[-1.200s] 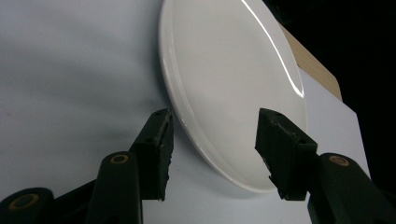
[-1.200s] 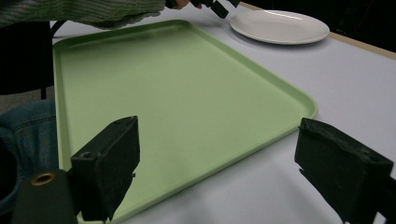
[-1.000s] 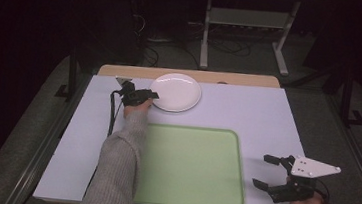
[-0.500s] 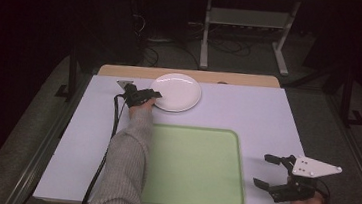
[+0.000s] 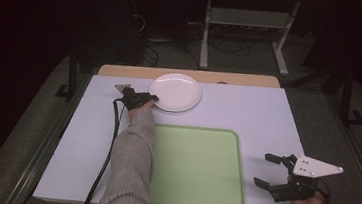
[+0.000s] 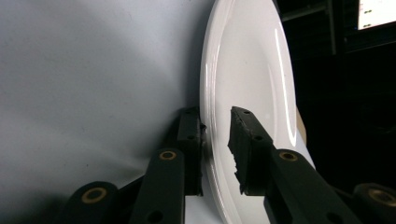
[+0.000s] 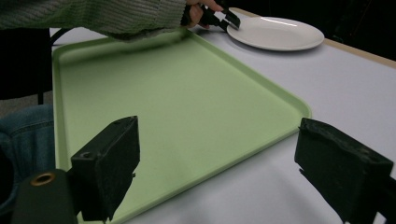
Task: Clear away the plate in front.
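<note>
Left gripper (image 6: pixel 215 140) straddling the rim of the white plate (image 5: pixel 175 92), apparently about to take hold of it.

Its black jaws sit one under and one over the rim with a gap on the upper side, so the pinch is not closed; next it likely needs to clamp and lift level, as the glossy, smooth plate could slip. The plate lies at the table's (image 5: pixel 268 115) far edge, beyond the matte green tray (image 5: pixel 197 169). The right gripper (image 5: pixel 276 172) rests spread wide beside the tray's right edge.
</note>
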Demonstrator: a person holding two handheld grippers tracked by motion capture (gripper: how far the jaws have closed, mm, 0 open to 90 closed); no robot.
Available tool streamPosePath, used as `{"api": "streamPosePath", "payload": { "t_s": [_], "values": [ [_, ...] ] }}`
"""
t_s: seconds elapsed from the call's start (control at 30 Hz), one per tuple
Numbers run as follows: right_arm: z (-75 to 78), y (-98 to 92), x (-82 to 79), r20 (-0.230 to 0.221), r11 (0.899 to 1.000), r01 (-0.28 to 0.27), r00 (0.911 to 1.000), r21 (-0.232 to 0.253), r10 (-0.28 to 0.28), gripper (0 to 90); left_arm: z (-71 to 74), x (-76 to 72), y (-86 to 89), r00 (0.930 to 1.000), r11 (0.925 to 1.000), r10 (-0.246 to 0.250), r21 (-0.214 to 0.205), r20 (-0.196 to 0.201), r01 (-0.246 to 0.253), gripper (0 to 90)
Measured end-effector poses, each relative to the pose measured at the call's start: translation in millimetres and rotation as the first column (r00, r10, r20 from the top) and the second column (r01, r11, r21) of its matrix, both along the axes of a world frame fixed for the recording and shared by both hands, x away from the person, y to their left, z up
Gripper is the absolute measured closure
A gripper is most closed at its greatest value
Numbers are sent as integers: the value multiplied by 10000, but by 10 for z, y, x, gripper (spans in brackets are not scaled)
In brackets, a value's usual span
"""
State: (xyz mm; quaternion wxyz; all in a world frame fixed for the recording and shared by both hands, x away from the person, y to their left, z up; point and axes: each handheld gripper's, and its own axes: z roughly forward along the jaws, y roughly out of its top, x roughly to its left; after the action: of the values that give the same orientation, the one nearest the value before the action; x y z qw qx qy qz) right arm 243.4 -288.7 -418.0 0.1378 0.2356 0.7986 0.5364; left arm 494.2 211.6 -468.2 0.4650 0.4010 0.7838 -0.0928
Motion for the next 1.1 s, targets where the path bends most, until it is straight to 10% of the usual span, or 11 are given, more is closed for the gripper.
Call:
{"api": "streamPosePath", "payload": {
  "t_s": [0.43, 0.73, 1.1],
  "values": [
    [7, -10, -2, 66, 9998, 15, 10000, 190, -17, 132, -59, -25, 23, 9997, 9999, 45, -130, 246, -42, 827],
    [8, -11, -11, 75, 9998, 31, 10000, 205, -33, 132, -133, -70, 63, 9964, 9903, 512, -1324, 682, -418, 866],
    [12, -11, -30, 98, 9997, 3, 10000, 225, -6, 132, -114, -87, 108, 9921, 9832, 618, -1777, 1094, -417, 863]
  ]
}}
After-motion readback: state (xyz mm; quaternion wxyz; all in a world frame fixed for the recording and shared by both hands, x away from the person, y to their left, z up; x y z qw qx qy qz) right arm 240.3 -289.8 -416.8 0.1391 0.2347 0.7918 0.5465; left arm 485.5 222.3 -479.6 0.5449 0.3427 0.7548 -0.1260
